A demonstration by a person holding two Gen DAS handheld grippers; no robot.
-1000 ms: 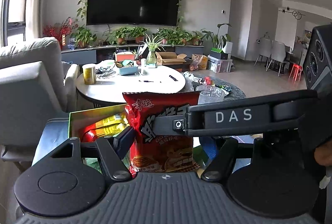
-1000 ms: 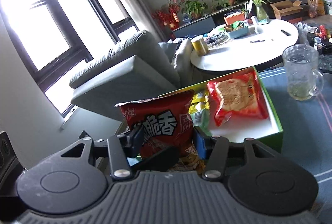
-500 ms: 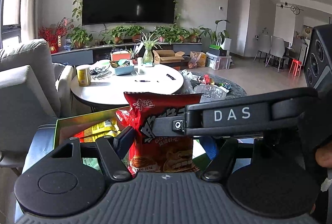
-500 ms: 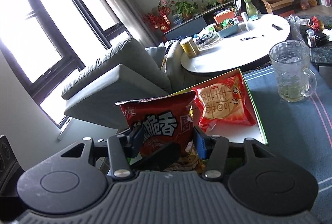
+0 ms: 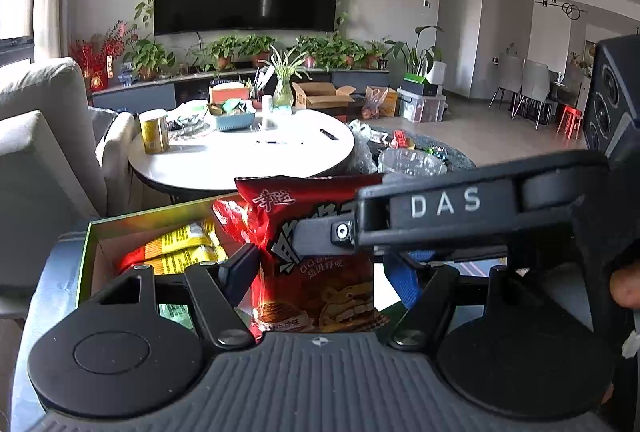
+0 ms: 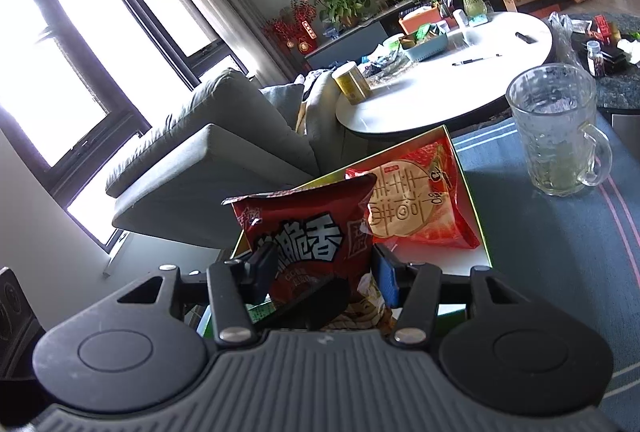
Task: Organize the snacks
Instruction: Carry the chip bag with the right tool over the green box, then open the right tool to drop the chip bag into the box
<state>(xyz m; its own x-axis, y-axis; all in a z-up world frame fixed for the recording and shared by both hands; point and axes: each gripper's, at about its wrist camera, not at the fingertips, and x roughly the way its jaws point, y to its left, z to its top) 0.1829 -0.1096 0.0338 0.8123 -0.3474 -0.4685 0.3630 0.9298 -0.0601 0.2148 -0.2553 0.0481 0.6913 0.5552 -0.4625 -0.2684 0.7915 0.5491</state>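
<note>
Both grippers advanced toward green box (image 6: pixel 474 216) with red chip bag (image 6: pixel 316 244), right gripper (image 6: pixel 324 264) jaws clamped on bag, left gripper (image 5: pixel 320 268) jaws part-open, left finger touching bag, bag above box's near end.

red chip bag (image 6: pixel 308 232) carried closer over green box (image 6: pixel 472 199)
</note>
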